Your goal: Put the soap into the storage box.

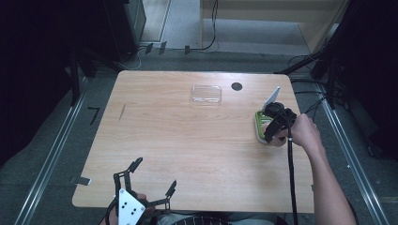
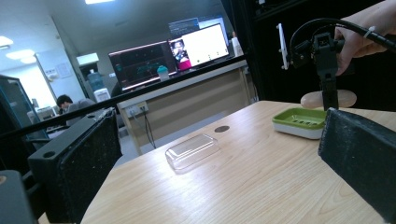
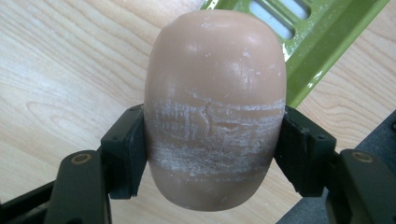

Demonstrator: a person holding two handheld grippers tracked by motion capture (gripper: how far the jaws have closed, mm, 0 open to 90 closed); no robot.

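Soap bar (image 3: 215, 112) sits clamped between the right hand-held gripper (image 3: 212, 154) jaws; left hand-held gripper (image 1: 151, 183) gapes wide, empty.

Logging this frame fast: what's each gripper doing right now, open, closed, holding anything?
Left gripper: open, holding nothing, at the near table edge.
Right gripper: closed on the tan soap bar, beside the green soap dish.

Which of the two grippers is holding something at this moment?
The right gripper: its jaws clamp a tan bar of soap beside the green soap dish. The left gripper is open, holding nothing.
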